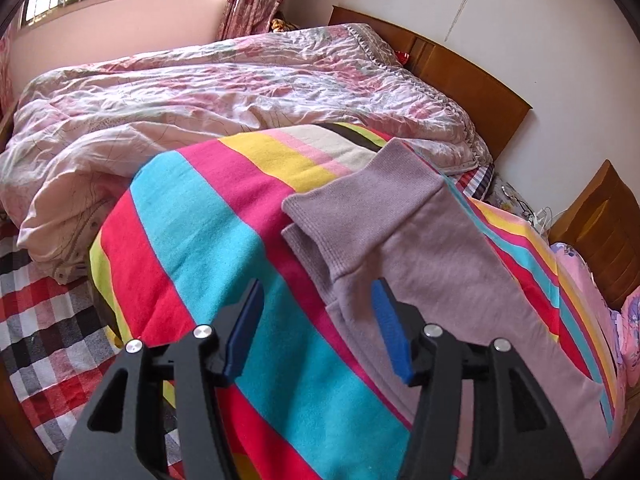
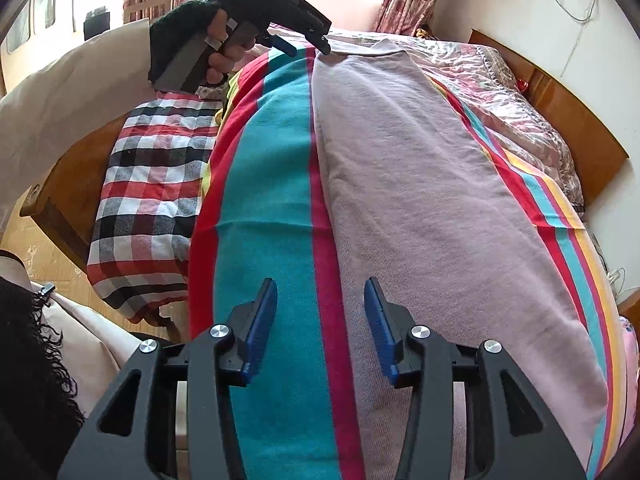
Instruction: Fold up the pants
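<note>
Mauve pants (image 1: pixel 452 280) lie lengthwise on a striped blanket (image 1: pixel 208 232), legs stacked, with the ribbed cuffs (image 1: pixel 352 204) at the far end in the left wrist view. My left gripper (image 1: pixel 318 300) is open and empty, just short of the cuffs, its right pad over the fabric edge. In the right wrist view the pants (image 2: pixel 420 200) stretch away. My right gripper (image 2: pixel 320 300) is open and empty above their left edge at the near end. The left gripper (image 2: pixel 308 46) shows far off at the cuff end.
A crumpled floral duvet (image 1: pixel 200 96) lies behind the blanket, against a wooden headboard (image 1: pixel 460 64). A plaid sheet (image 2: pixel 148 184) covers the bed's left side, by its wooden edge (image 2: pixel 64 184). A nightstand (image 1: pixel 600 216) stands at the right.
</note>
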### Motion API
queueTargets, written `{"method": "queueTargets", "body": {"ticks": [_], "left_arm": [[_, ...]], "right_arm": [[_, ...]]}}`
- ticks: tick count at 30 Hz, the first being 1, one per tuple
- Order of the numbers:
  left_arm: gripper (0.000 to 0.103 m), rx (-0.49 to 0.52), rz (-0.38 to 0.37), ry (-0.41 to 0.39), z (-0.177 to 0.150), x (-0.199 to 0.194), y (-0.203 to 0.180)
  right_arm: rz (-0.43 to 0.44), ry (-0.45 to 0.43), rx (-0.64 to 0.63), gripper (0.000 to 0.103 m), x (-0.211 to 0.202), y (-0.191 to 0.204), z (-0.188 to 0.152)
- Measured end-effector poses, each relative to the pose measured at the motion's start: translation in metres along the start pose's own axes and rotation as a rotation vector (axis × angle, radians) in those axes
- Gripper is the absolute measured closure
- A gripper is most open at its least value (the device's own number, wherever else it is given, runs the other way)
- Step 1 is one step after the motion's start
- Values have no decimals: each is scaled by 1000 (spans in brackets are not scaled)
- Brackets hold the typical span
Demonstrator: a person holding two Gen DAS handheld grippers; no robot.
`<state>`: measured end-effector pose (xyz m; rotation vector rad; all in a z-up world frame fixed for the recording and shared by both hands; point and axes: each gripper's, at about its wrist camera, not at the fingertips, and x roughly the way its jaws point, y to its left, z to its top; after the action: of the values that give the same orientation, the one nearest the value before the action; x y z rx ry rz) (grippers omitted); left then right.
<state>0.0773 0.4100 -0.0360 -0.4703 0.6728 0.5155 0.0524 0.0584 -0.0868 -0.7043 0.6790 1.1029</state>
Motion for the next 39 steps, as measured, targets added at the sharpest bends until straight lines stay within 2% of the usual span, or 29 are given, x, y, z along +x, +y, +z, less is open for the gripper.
{"method": "queueTargets", "body": {"ticks": [1,2,5,8,11,13,16,18,19,23,25,26,27,28,31,34,37,38,39], "left_arm": [[38,48,-10,-40,-6,-21,-13],[29,88,-54,-57,-13,-37,-27],[25,278,-206,14,-53,-58,-87],[25,445,-299,150,-106,-48,-137],[27,562,-285,201,-130,-32,-174],[27,605,-360,242,-126,-27,-209],[26,734,-461,219,-124,-27,-283],[26,787,-553,281,-133,-18,-336],[26,814,-577,298,-140,-13,-358],[27,916,-723,393,-178,11,-425],[27,976,-712,414,-199,30,-448],[25,984,-705,397,-205,37,-455],[19,989,-737,365,-205,40,-461],[19,995,-742,352,-205,43,-466],[19,986,-690,325,-205,54,-476],[19,968,-686,307,-198,43,-471],[18,933,-690,222,-192,30,-453],[18,922,-658,208,-191,35,-447],[19,900,-629,227,-189,42,-444]], "right_arm": [[11,-27,24,59,-10,-2,0],[18,-52,58,59,-20,-6,-1],[-31,-84,171,59,-41,-26,-10],[-143,-53,268,59,-59,-57,-35],[-256,-26,439,56,-90,-103,-81],[-308,-1,567,55,-109,-132,-118],[-412,65,656,55,-125,-155,-161],[-446,62,729,55,-135,-165,-182],[-466,62,762,55,-139,-168,-193],[-506,92,878,54,-148,-173,-240],[-502,76,931,53,-157,-174,-262],[-488,49,958,53,-163,-174,-270],[-476,28,975,53,-168,-173,-277],[-469,15,979,53,-172,-171,-282],[-452,-19,977,53,-178,-164,-291],[-466,-36,1012,53,-188,-161,-295],[-521,-60,1006,41,-204,-149,-296],[-525,-49,1003,39,-204,-145,-300],[-535,-13,1009,41,-201,-144,-307]]}}
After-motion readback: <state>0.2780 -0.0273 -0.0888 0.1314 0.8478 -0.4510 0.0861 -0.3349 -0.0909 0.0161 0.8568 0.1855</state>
